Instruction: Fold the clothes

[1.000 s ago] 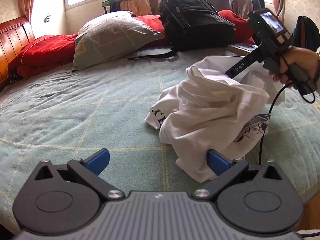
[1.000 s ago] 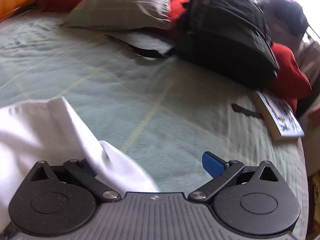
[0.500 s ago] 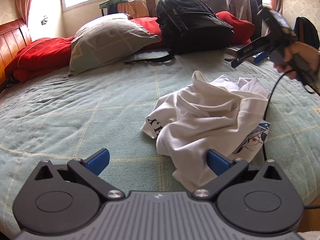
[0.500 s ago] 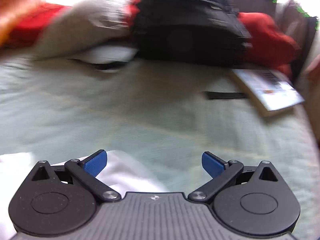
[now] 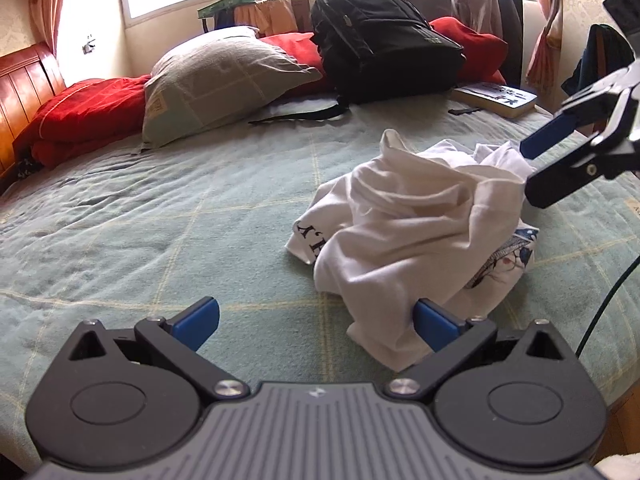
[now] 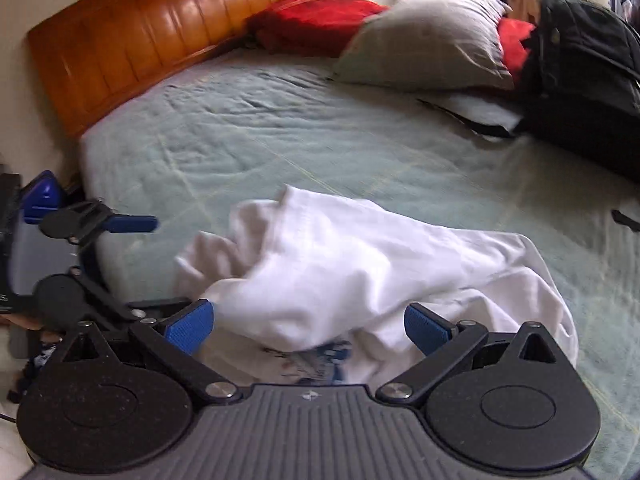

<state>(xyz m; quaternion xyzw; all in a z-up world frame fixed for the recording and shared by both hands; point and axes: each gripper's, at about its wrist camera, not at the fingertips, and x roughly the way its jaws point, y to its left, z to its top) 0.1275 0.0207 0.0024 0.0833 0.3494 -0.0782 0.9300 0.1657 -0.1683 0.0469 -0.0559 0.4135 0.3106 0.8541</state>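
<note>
A crumpled white T-shirt (image 5: 420, 220) with a dark print lies in a heap on the green bed cover (image 5: 160, 220). My left gripper (image 5: 316, 320) is open at the near edge of the bed, and the shirt's near hem rests against its right fingertip (image 5: 434, 324). My right gripper (image 5: 528, 172) hovers open at the shirt's far right side, holding nothing. In the right wrist view the shirt (image 6: 340, 264) lies just ahead of the open right gripper (image 6: 308, 326), and the left gripper (image 6: 86, 210) shows at the far left.
A black backpack (image 5: 380, 40), a grey pillow (image 5: 216, 76) and red bedding (image 5: 84, 108) line the far side of the bed. A book (image 5: 496, 96) lies at the back right. The wooden headboard (image 6: 140, 32) stands to the left. A dark cable (image 5: 600, 304) hangs at the right.
The right gripper came out of the shirt, rose, then swung round to face it from the right. The shirt sank into a lower heap. The left gripper hardly moved.
</note>
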